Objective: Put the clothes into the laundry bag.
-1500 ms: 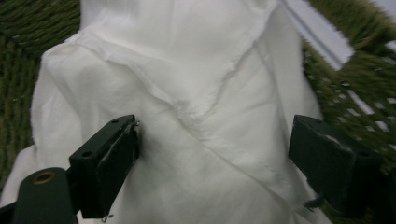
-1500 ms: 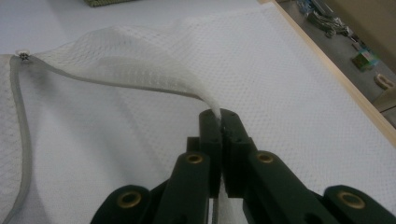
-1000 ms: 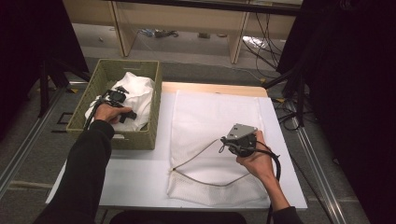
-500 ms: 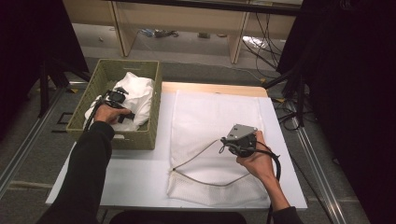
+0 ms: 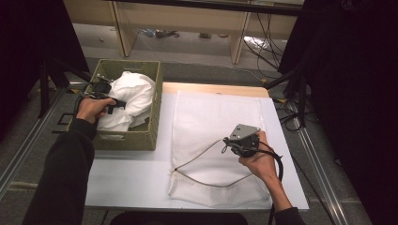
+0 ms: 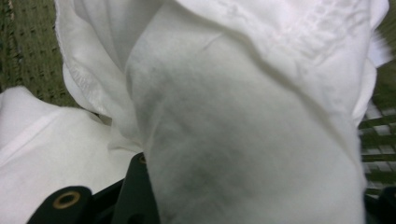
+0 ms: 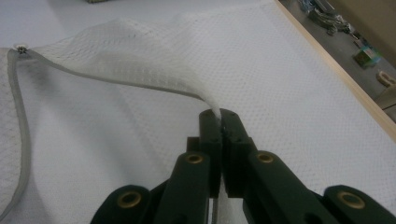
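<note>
A green woven basket (image 5: pixel 126 140) stands at the table's left end with crumpled white cloth (image 5: pixel 133 93) in it. My left gripper (image 5: pixel 110 103) is at the cloth's left side. In the left gripper view the white cloth (image 6: pixel 233 140) rises from between the jaws and hides their tips, so it looks shut on it. A white mesh bag (image 5: pixel 216 117) with grey trim (image 5: pixel 197 159) lies flat mid-table. My right gripper (image 5: pixel 230 140) is shut on the bag's trimmed edge (image 7: pixel 219 114) and holds it a little off the table.
The white table (image 5: pixel 131 178) has a wooden far edge (image 5: pixel 216 89). Behind it stand low shelves (image 5: pixel 187 28) with cables on the floor. Black curtains (image 5: pixel 356 93) hang at the right, and a metal rail (image 5: pixel 28 150) runs along the left.
My left hand and its gripper have shifted slightly left at the cloth in the basket. The right gripper and the lifted bag edge have stayed put.
</note>
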The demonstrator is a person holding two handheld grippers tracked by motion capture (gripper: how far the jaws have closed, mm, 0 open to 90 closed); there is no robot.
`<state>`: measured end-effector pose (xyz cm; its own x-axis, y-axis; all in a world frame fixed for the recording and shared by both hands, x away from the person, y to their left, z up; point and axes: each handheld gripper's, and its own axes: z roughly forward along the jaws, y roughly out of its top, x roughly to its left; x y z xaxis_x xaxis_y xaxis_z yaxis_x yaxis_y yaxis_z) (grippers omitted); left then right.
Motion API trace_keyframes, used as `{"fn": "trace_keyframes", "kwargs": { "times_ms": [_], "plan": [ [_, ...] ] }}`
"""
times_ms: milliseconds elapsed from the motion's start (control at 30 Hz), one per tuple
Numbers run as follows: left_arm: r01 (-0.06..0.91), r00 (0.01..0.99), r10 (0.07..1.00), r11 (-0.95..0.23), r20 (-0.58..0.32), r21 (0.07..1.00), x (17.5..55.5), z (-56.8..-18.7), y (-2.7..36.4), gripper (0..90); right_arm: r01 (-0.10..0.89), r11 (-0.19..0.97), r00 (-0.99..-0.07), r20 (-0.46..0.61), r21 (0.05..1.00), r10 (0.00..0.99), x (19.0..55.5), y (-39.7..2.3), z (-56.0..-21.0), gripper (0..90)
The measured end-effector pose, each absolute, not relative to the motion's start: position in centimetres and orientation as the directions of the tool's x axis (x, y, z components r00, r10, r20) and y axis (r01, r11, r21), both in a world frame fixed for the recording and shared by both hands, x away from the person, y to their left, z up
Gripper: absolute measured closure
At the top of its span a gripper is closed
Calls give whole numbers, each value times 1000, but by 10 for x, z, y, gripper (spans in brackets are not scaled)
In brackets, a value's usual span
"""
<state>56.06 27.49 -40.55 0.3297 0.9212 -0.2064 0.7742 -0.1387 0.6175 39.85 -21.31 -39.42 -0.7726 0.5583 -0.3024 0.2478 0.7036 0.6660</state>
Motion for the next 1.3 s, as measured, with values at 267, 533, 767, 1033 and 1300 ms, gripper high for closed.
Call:
{"fn": "trace_keyframes", "kwargs": {
  "times_ms": [267,533,767,1033,1300],
  "plan": [
    [683,371,898,-92,-236,724,544,-347,281,623,250,702,-768,-305,667,563,399,-214,-394,897],
    [633,435,858,-77,-272,770,523,-305,279,621,266,692,-761,-294,671,578,397,-215,-394,897],
    [580,521,819,-133,-241,804,499,-274,272,622,224,716,-772,-328,661,545,400,-215,-394,897],
    [524,601,752,-114,-271,844,468,-242,264,622,255,704,-763,-309,663,568,398,-214,-395,897],
    [512,654,702,-138,-281,848,447,-232,256,622,236,710,-769,-318,664,554,400,-215,-394,897]
  ]
}}
